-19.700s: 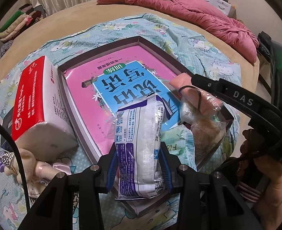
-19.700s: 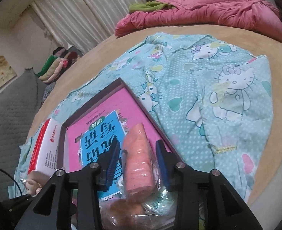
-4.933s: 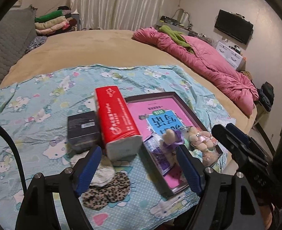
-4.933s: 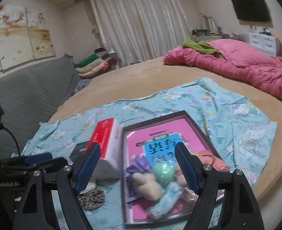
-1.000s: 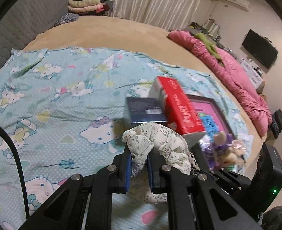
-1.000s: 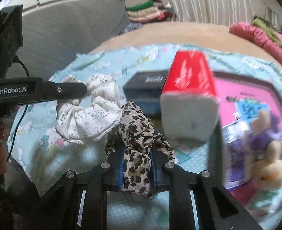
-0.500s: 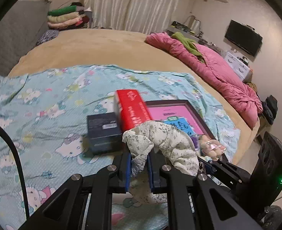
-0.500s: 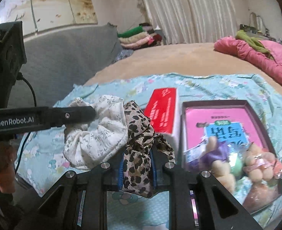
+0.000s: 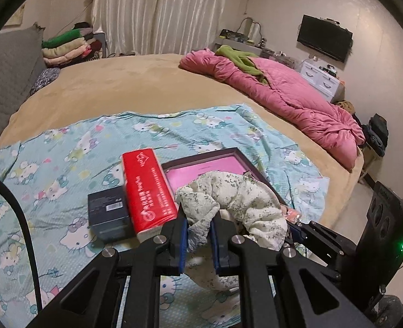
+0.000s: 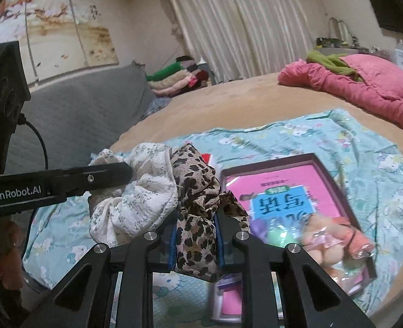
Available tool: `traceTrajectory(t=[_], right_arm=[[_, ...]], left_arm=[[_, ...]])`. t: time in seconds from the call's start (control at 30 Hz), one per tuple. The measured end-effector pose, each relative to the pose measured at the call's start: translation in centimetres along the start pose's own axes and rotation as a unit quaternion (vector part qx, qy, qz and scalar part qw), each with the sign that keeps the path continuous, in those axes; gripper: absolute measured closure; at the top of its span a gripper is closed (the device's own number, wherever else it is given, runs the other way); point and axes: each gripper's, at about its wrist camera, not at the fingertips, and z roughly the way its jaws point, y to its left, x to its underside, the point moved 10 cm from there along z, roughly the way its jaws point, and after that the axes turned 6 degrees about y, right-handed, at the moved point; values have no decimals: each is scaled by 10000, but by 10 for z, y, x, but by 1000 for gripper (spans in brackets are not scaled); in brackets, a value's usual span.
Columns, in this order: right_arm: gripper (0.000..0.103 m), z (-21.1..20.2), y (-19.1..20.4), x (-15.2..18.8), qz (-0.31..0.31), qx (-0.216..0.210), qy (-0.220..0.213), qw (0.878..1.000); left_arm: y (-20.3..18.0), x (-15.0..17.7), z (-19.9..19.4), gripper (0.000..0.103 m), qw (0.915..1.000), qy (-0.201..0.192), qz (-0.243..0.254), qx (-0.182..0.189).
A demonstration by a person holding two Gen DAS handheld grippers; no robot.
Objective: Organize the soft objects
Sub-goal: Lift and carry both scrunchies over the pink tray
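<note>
My left gripper point(image 9: 198, 229) is shut on a white floral scrunchie point(image 9: 237, 194) and holds it in the air over the near end of the tray point(image 9: 209, 155). The scrunchie also shows in the right wrist view point(image 10: 141, 194). My right gripper point(image 10: 196, 235) is shut on a leopard-print scrunchie point(image 10: 198, 191), right beside the white one, near the dark-rimmed tray point(image 10: 330, 175). The tray has a pink book in it, with small plush toys and packets point(image 10: 330, 232) at its near end.
A red tissue pack point(image 9: 146, 186) and a dark box point(image 9: 108, 213) lie left of the tray on the Hello Kitty sheet point(image 9: 64, 164). A pink quilt point(image 9: 283, 95) lies far right. Folded clothes point(image 9: 67, 46) are stacked at the back.
Both grippers have lifted and swung toward the tray with their scrunchies. The views now look more level, across the bed; the tray sits closer under the scrunchies.
</note>
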Motion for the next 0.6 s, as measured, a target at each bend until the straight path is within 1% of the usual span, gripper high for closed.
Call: traceTrajectory(t=[0.33,0.6], right_arm=[[81,-17,-45,-7,430,238,-187,9986],[81,-34,-79,-12,717,471,-380,9956]], left_arm=[[-32,-12,21,89,9998,86,134,153],[-53,-23,31,89,9995,54,208,210]])
